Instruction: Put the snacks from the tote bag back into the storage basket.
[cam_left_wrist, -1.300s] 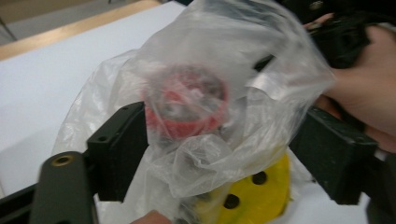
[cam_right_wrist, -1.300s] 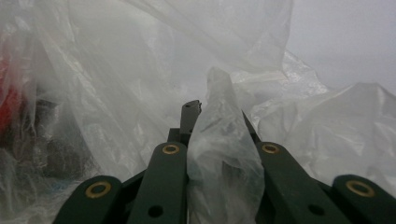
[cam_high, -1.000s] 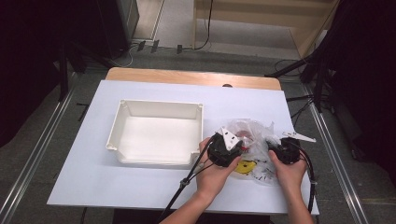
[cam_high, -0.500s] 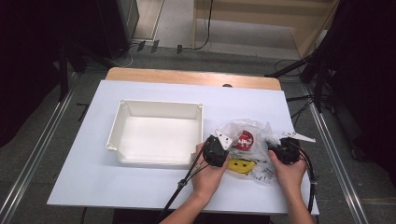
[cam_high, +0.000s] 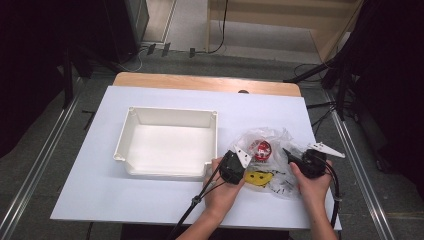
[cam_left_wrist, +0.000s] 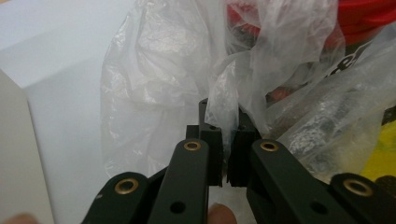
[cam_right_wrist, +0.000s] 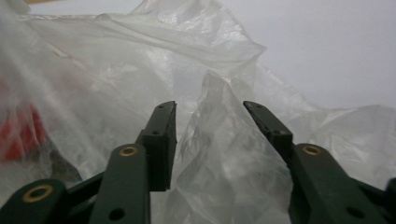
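A crumpled clear plastic bag (cam_high: 274, 145) lies on the white table at the right, with a red item (cam_high: 261, 149) and a yellow item (cam_high: 258, 177) inside it. My left gripper (cam_high: 243, 161) is at the bag's left edge. In the left gripper view this gripper (cam_left_wrist: 224, 140) is shut on a thin fold of the bag (cam_left_wrist: 159, 93). My right gripper (cam_high: 289, 153) is at the bag's right side. Its jaws (cam_right_wrist: 210, 121) have just been opening and stand apart, with a loose ridge of the bag (cam_right_wrist: 224, 163) rising between them and not pressed by the pads.
A white rectangular tray (cam_high: 124, 145) stands left of the bag, close to my left hand. The table's wooden far edge (cam_high: 205, 82) runs along the back. Cables trail from both grippers toward the near edge.
My left gripper has dropped from over the bag to its left edge and shut on a fold, which uncovers the red item. The right hand has kept its place.
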